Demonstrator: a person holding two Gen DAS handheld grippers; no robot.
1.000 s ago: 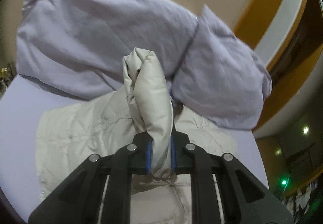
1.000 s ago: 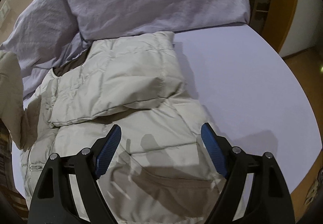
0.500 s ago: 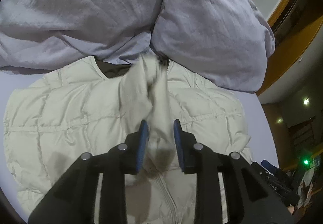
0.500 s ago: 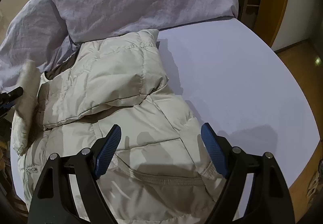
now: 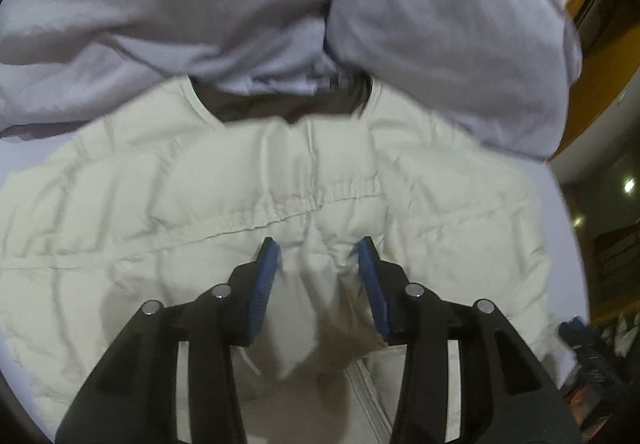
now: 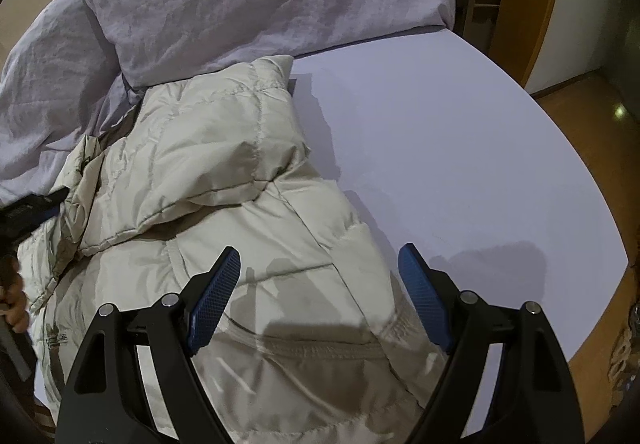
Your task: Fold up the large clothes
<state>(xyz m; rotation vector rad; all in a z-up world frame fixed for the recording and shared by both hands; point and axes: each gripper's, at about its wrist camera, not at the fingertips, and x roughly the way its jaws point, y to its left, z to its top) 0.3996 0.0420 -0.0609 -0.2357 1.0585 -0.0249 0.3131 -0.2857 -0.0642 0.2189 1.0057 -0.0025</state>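
Note:
A cream puffer jacket (image 5: 152, 203) lies front up on the lavender bed sheet (image 6: 440, 163), its collar toward the pillows. In the left wrist view my left gripper (image 5: 318, 248) is low over the chest. Its jaws are opening, and the cream sleeve (image 5: 320, 296) lies slack on the jacket between the blue pads, which do not press it. In the right wrist view the other sleeve (image 6: 208, 147) lies folded across the chest. My right gripper (image 6: 320, 256) stands open above the jacket's lower half with nothing between its fingers.
Two rumpled lavender pillows (image 5: 200, 3) press against the jacket's collar at the head of the bed. To the right the sheet runs to the bed's edge, with wooden floor (image 6: 580, 103) beyond. A hand (image 6: 14, 308) holding the left gripper shows at the left edge.
The left gripper came down with the raised sleeve, laid it across the jacket's chest and opened its jaws off it. The right gripper stayed where it was, open.

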